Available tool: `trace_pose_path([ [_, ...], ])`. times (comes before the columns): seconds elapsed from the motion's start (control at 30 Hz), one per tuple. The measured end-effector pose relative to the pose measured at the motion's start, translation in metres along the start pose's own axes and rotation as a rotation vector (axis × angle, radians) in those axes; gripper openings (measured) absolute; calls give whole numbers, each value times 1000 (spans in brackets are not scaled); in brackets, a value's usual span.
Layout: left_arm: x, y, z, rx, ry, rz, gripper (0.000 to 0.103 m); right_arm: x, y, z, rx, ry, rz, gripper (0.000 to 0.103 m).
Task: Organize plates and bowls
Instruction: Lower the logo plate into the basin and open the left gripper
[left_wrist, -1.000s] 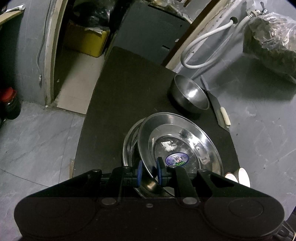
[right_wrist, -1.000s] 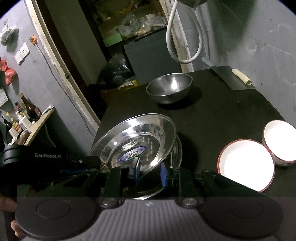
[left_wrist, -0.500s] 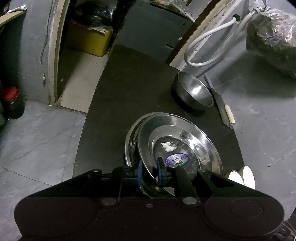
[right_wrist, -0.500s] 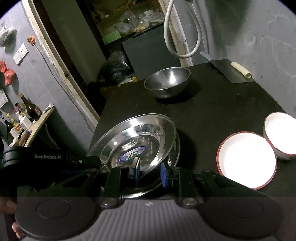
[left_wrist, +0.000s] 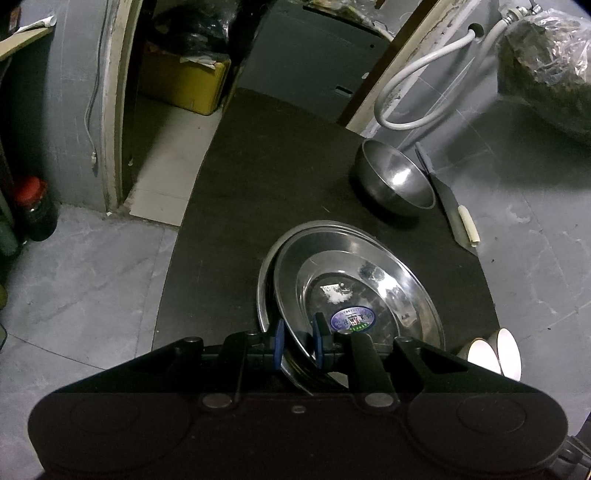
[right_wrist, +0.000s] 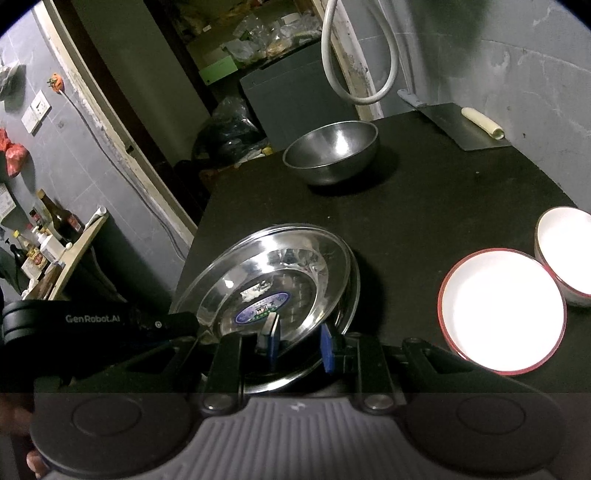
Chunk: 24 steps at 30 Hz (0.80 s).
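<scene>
A steel plate (left_wrist: 354, 295) with a blue sticker is tilted above a second steel plate (left_wrist: 264, 291) on the black table (left_wrist: 258, 184). My left gripper (left_wrist: 298, 341) is shut on the upper plate's near rim. In the right wrist view, my right gripper (right_wrist: 300, 339) is shut on the same steel plate (right_wrist: 273, 273) at another spot on its rim. The lower plate's rim (right_wrist: 355, 284) peeks out behind. A steel bowl (right_wrist: 332, 151) stands farther back. A white plate with a red rim (right_wrist: 502, 310) and a white bowl (right_wrist: 565, 247) sit to the right.
A cleaver (right_wrist: 461, 125) with a pale handle lies at the table's back right corner, beside the steel bowl (left_wrist: 395, 181). The table's left edge drops to the grey floor. A white hose hangs on the back wall. The left gripper's black housing (right_wrist: 110, 319) reaches in from the left.
Nothing has visibly changed; both grippers keep their hold on the upper steel plate and the views have barely shifted.
</scene>
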<state>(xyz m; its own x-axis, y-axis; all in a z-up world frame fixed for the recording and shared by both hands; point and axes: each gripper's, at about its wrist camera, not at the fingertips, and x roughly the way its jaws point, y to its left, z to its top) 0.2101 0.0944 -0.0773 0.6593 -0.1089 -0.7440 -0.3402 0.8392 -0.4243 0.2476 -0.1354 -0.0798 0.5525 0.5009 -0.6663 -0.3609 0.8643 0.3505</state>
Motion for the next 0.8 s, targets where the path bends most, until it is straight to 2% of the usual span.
trace_pose_path([
  [0.37, -1, -1, 0, -2, 4, 7, 18, 0, 1, -2, -27, -2, -8, 28],
  [0.6, -1, -2, 1, 2, 6, 28, 18, 3, 13, 0, -88, 13, -32, 43],
  [0.73, -2, -4, 0, 7, 2, 45, 22, 3, 17, 1, -113, 19, -52, 50],
  [0.8, -3, -4, 0, 10, -3, 47, 23, 3, 17, 0, -121, 20, -69, 58],
])
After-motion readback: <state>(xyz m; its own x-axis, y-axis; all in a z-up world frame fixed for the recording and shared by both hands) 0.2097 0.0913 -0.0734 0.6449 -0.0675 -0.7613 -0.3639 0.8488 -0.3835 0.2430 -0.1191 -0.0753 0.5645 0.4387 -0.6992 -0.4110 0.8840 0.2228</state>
